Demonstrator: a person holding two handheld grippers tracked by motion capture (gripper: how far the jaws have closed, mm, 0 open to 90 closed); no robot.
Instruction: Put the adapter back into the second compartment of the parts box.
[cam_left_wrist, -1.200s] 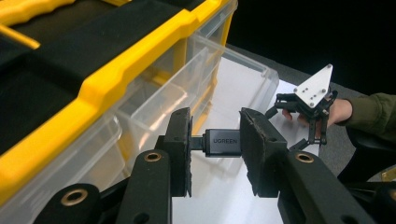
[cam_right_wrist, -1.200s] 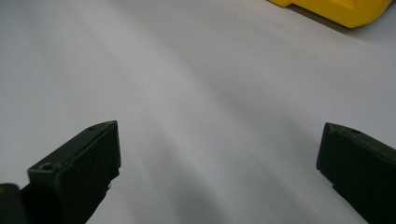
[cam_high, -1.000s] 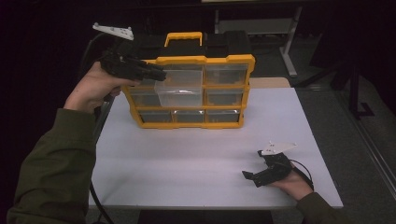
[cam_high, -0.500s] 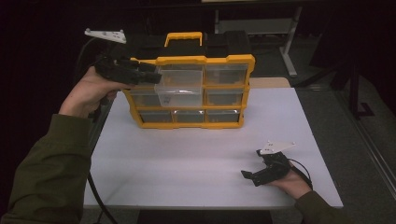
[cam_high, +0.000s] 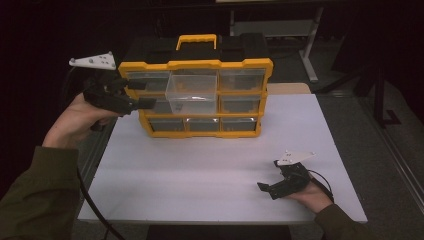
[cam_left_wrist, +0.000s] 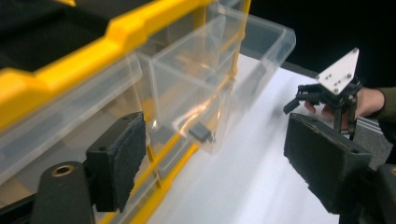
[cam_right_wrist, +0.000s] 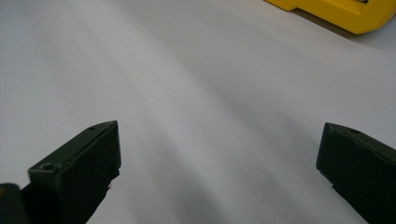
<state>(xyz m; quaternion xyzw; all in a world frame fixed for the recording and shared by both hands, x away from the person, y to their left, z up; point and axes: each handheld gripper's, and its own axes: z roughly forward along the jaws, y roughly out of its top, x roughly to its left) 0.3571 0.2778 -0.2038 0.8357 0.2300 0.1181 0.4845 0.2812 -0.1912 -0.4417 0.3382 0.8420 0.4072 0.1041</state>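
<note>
The left gripper hung at the left end of the yellow drawer organizer, its jaws having just been opening and now standing wide with nothing pressed between them. In the left gripper view the near pad sat just beside the clear front of the upper-left drawer, while the far pad stood over the white table, apart from any drawer. The pulled-out clear drawer lay just beyond the jaw tips, to the gripper's right as the high view shows it, sticking out of the middle column of the top row toward the person. From the left gripper view that drawer rose ahead between the two pads, farther on than either, and a small dark part lay in its near bottom corner. The gripper touched neither the drawer nor that part.

Nearer the person, the right gripper rested low on the table by its front right edge, well apart from the organizer. Its jaws also stood wide, with bare white tabletop between them in the right gripper view, and a yellow corner of the organizer showed far ahead.
</note>
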